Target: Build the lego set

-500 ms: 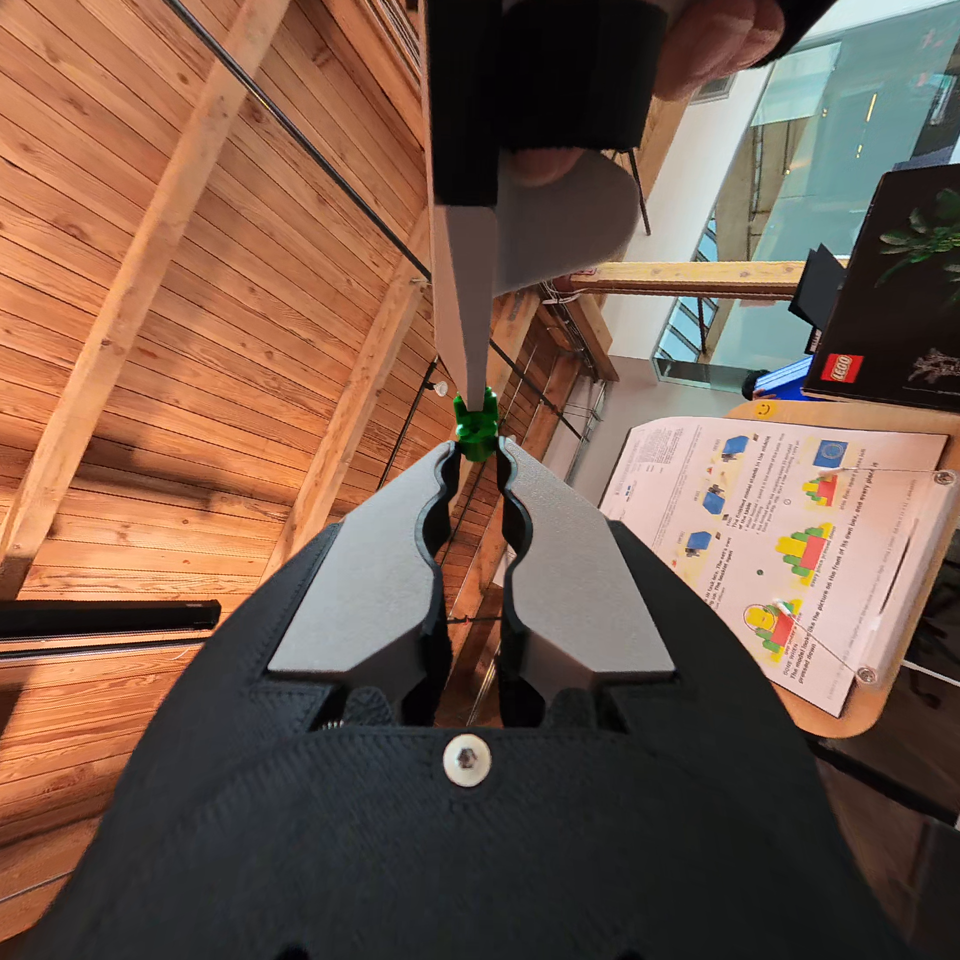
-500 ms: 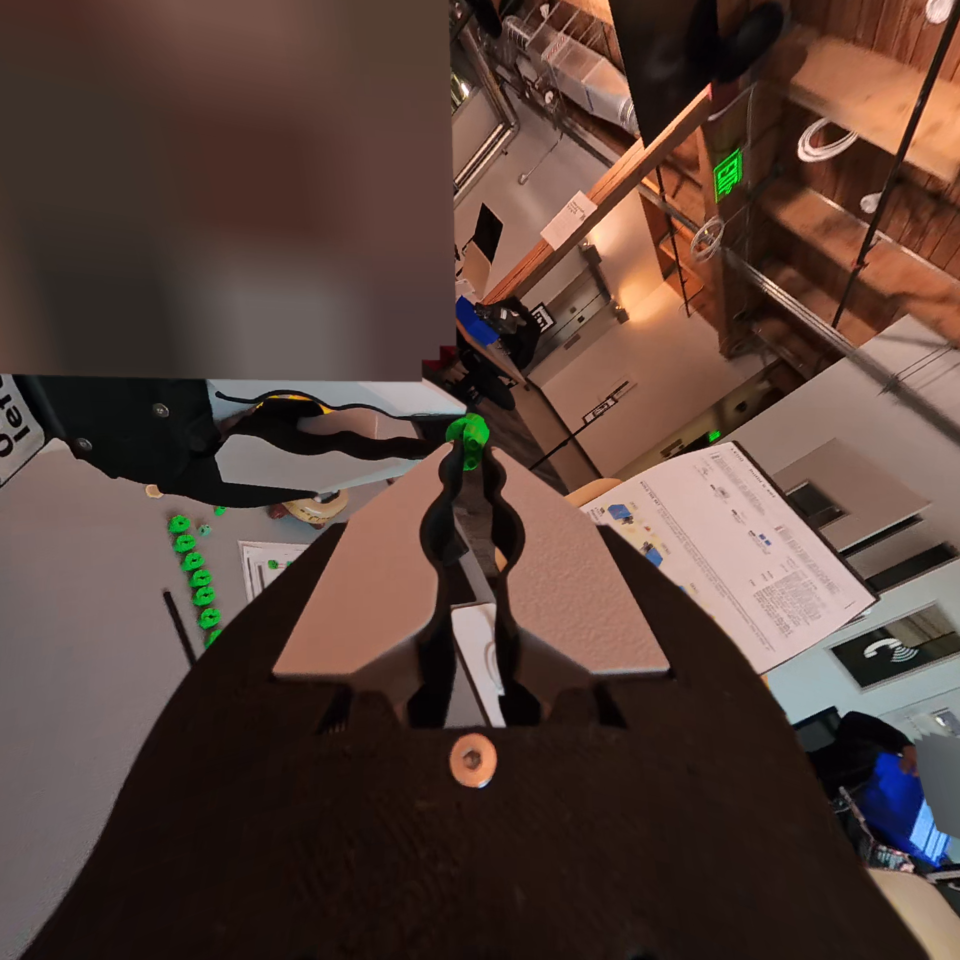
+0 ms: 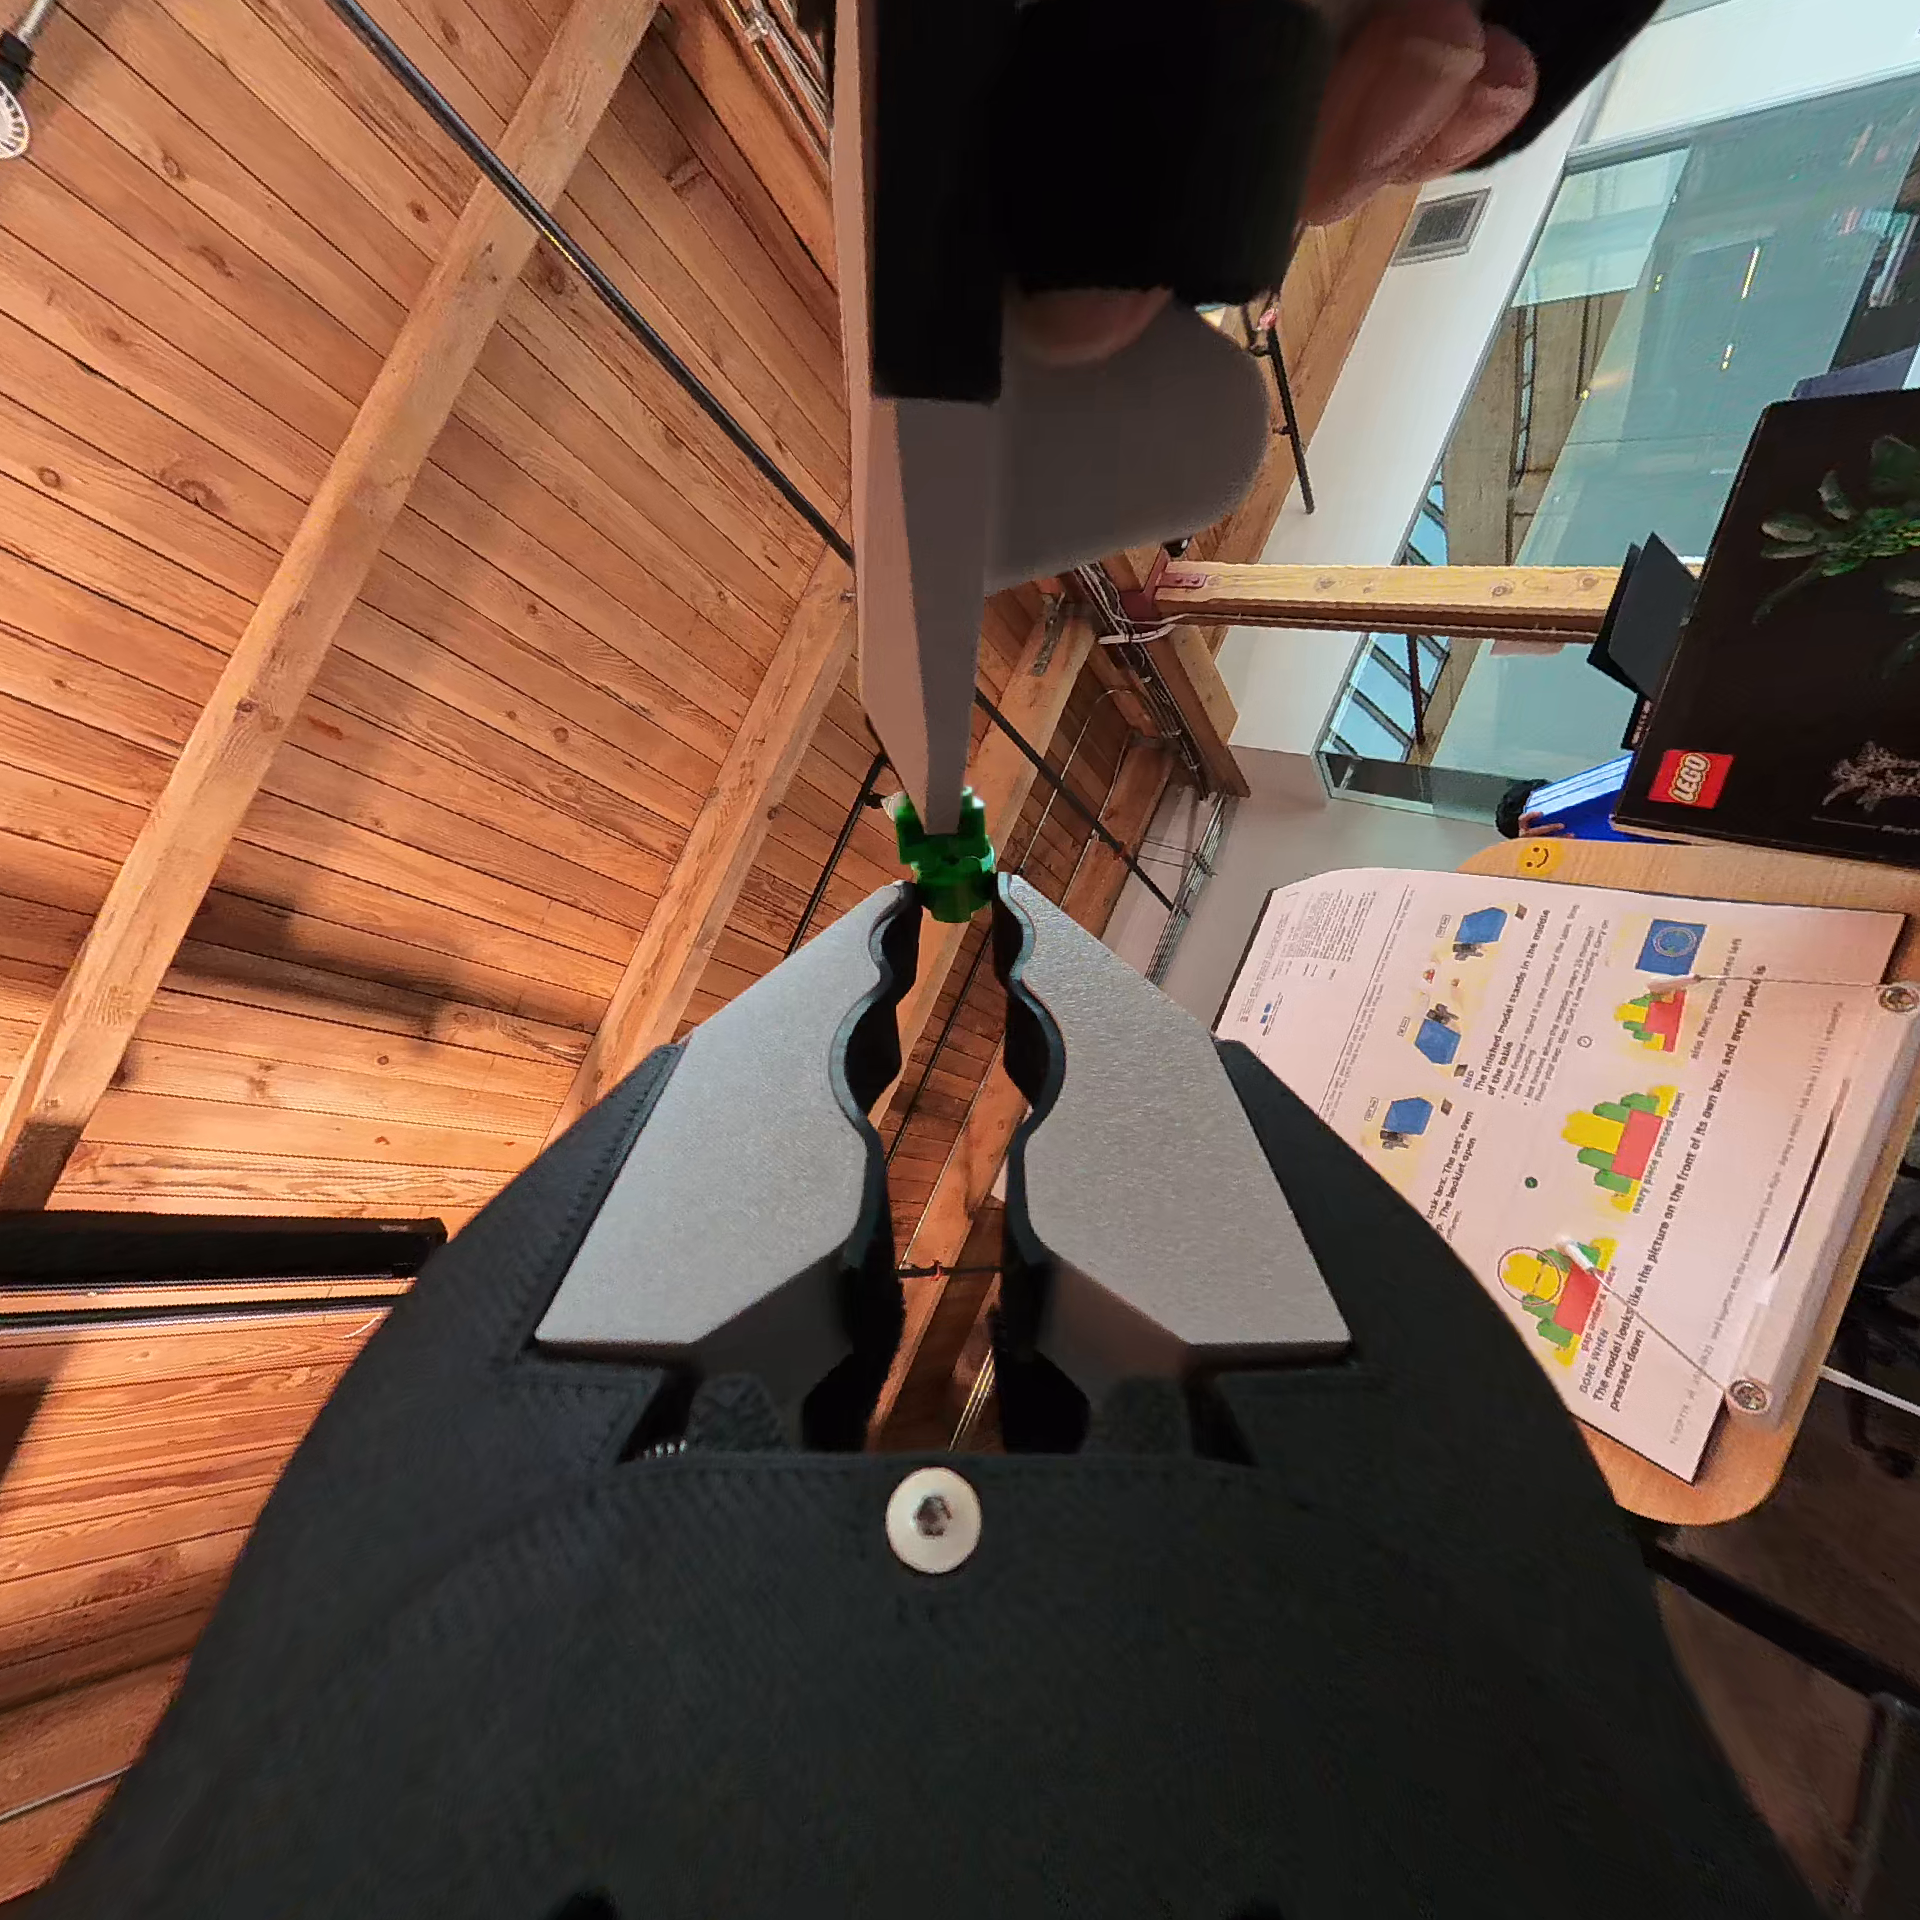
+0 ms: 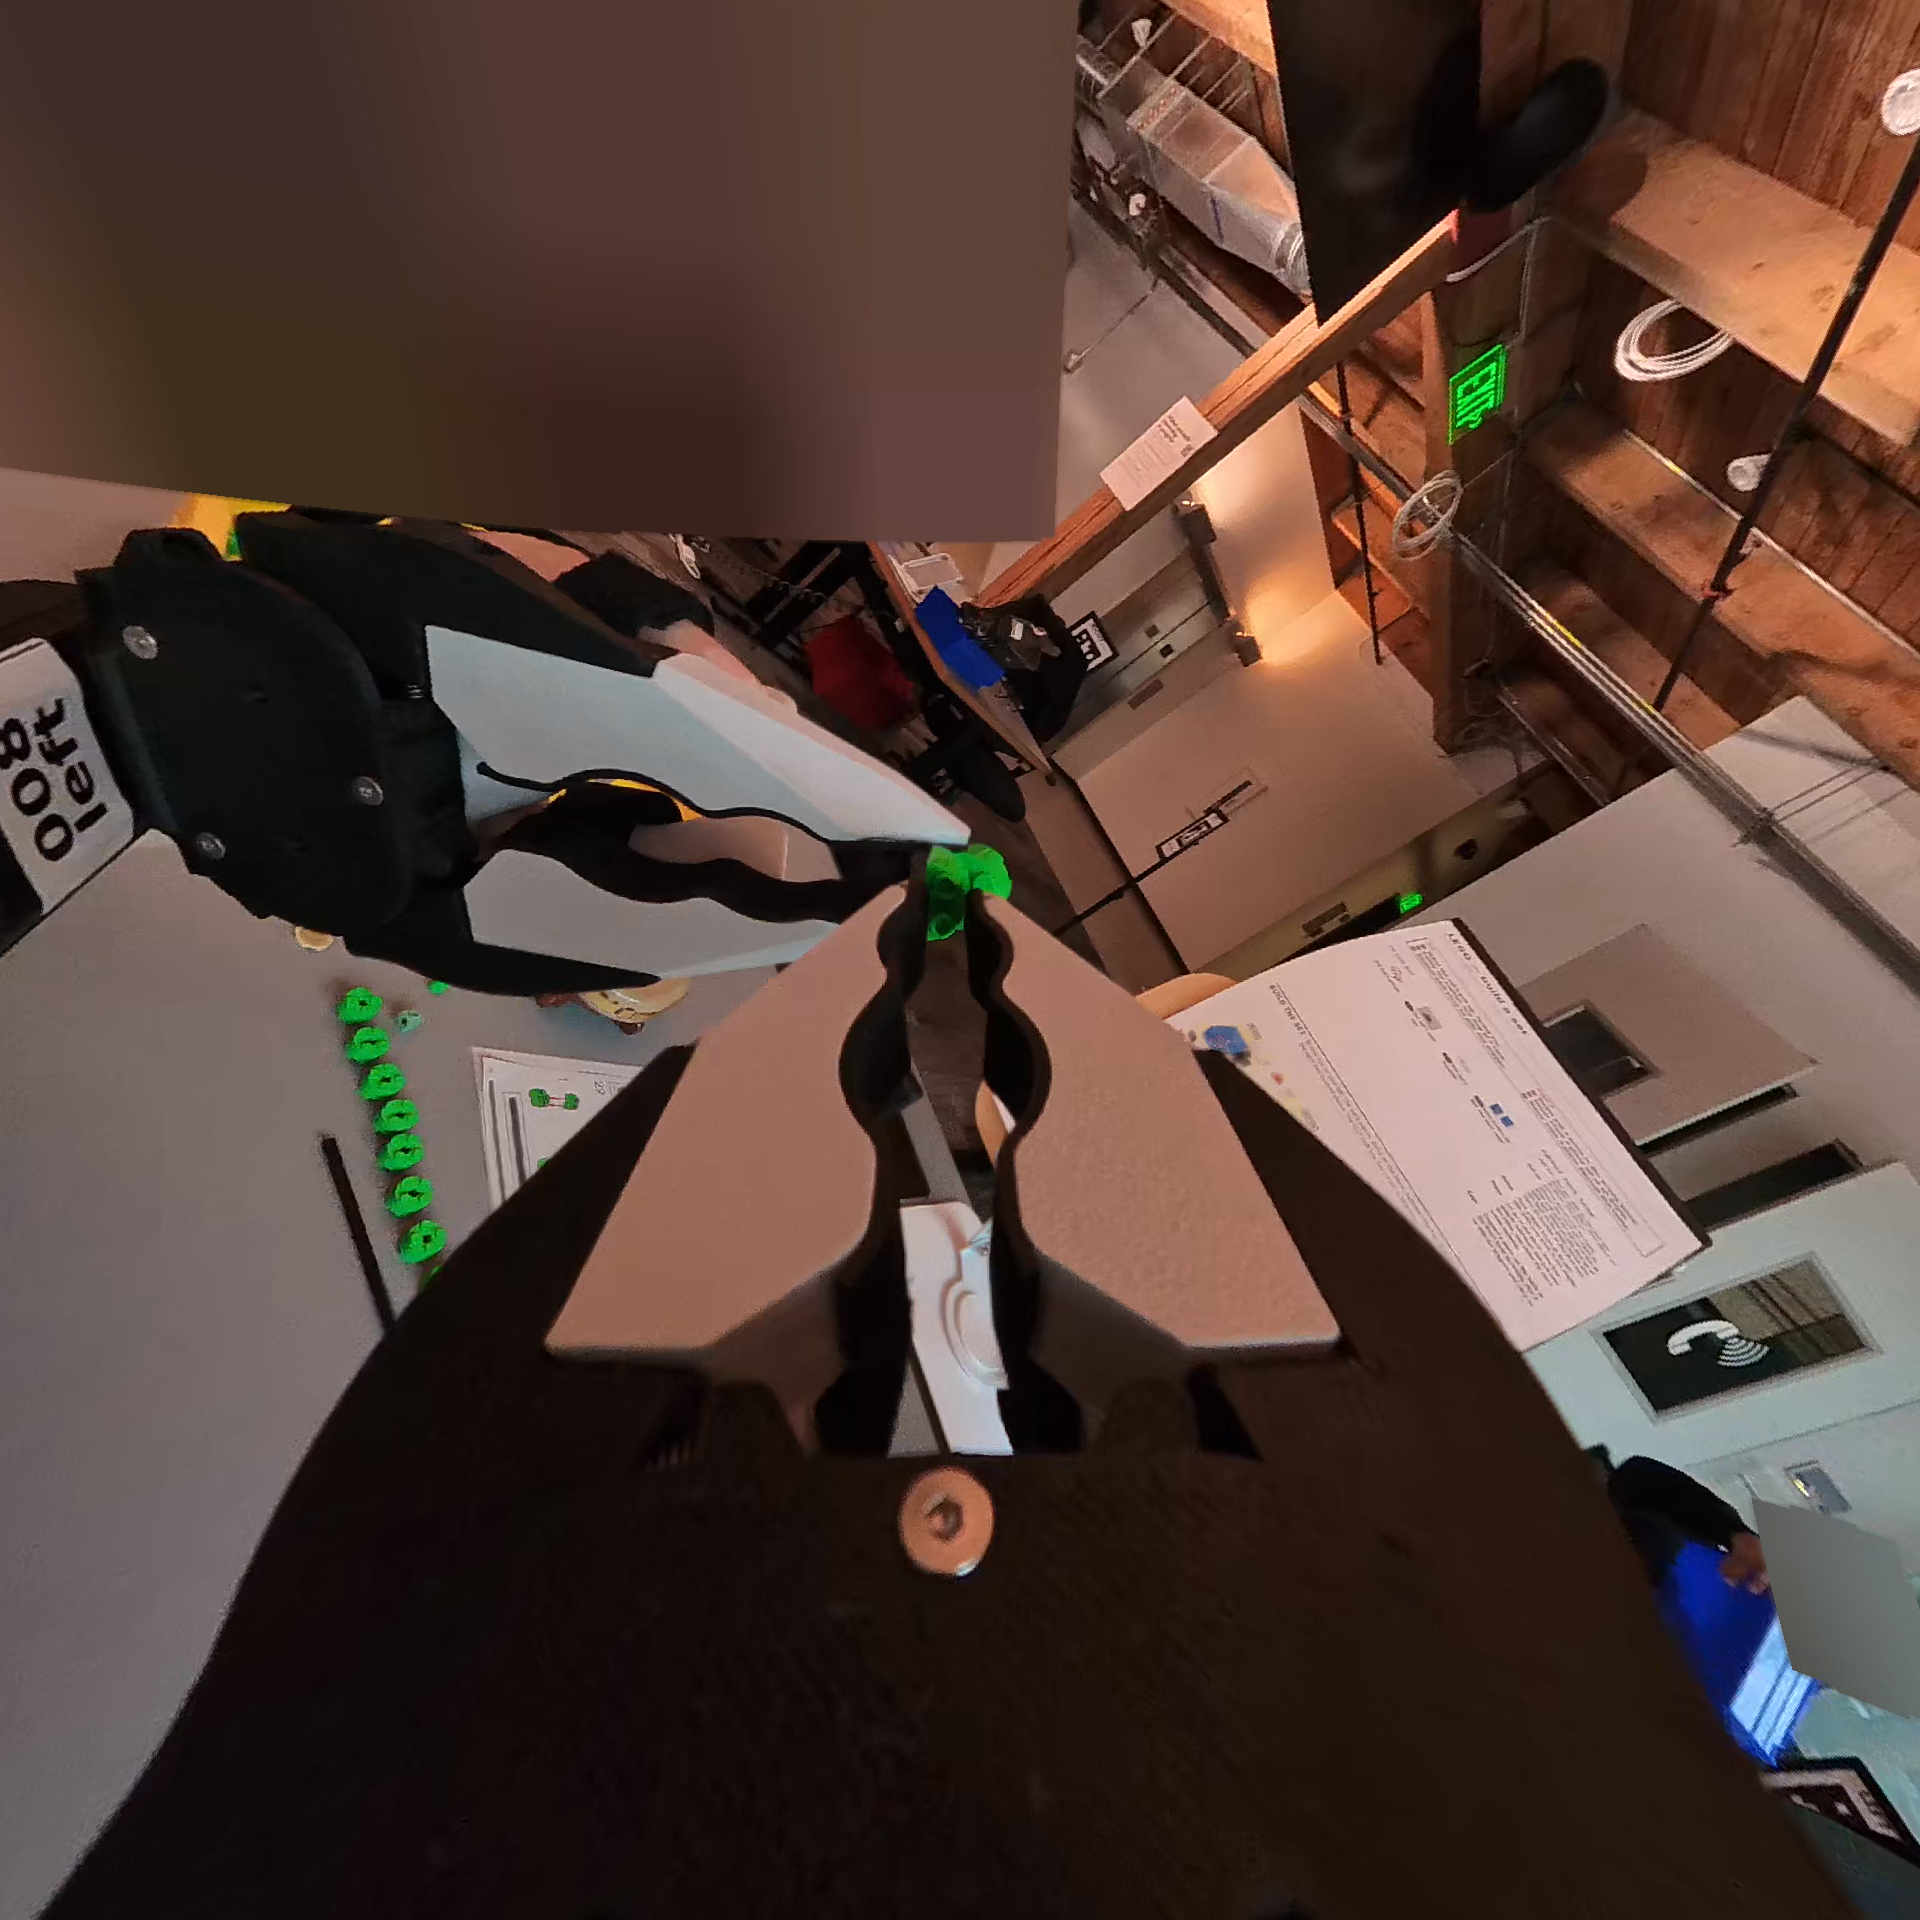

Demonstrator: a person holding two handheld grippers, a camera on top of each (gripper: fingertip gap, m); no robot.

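Both your grippers are raised off the table and tilted up toward the wooden ceiling [image 3: 312,623], tips meeting in mid-air. Left gripper [image 3: 948,902]: jaws narrow, tips pinching a small green lego piece [image 3: 943,857] from below. Right gripper [image 4: 943,906]: jaws likewise narrow, closed on the same green cluster; in the left wrist view it comes in from the top edge, one grey finger [image 3: 920,582] pointing straight down onto the piece, w/ your hand [image 3: 1423,94] wrapped on its black body. Grippers stand roughly at right angles to each other.

In the right wrist view the grey table [image 4: 156,1195] lies at lower left. A row of green lego pieces [image 4: 390,1132] runs along it, an open booklet [image 4: 540,1101] just beside the row, a thin black rod [image 4: 353,1226] on the row's other side.

An instruction sheet [image 3: 1558,1143] is clipped to a round-cornered wooden board [image 3: 1766,1455]. Behind it, a black lego box [image 3: 1808,644] stands upright; contents can't be told.
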